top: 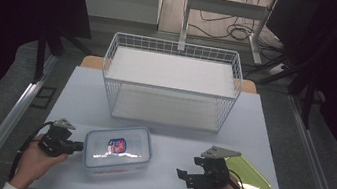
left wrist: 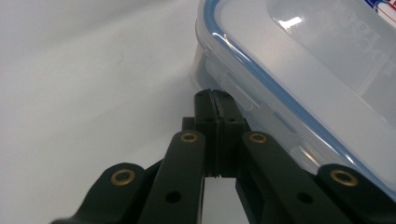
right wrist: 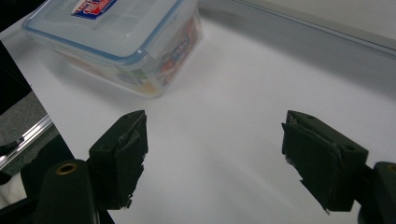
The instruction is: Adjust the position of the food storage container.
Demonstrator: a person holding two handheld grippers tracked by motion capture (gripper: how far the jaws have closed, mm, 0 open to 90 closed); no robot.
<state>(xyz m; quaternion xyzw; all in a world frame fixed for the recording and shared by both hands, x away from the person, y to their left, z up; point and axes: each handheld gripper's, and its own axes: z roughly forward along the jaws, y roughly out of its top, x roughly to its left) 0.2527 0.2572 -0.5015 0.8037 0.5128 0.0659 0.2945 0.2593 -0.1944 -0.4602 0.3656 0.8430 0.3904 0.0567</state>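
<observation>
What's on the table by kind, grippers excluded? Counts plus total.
Clear lidded food container, blue seal: 1
White wire basket: 1
Yellow-green tray: 1
Total: 3

Bare table point(top: 169, 145) between container point(top: 118, 148) and right tool point(top: 183, 175); wire basket point(top: 171, 82) blocks behind.
</observation>
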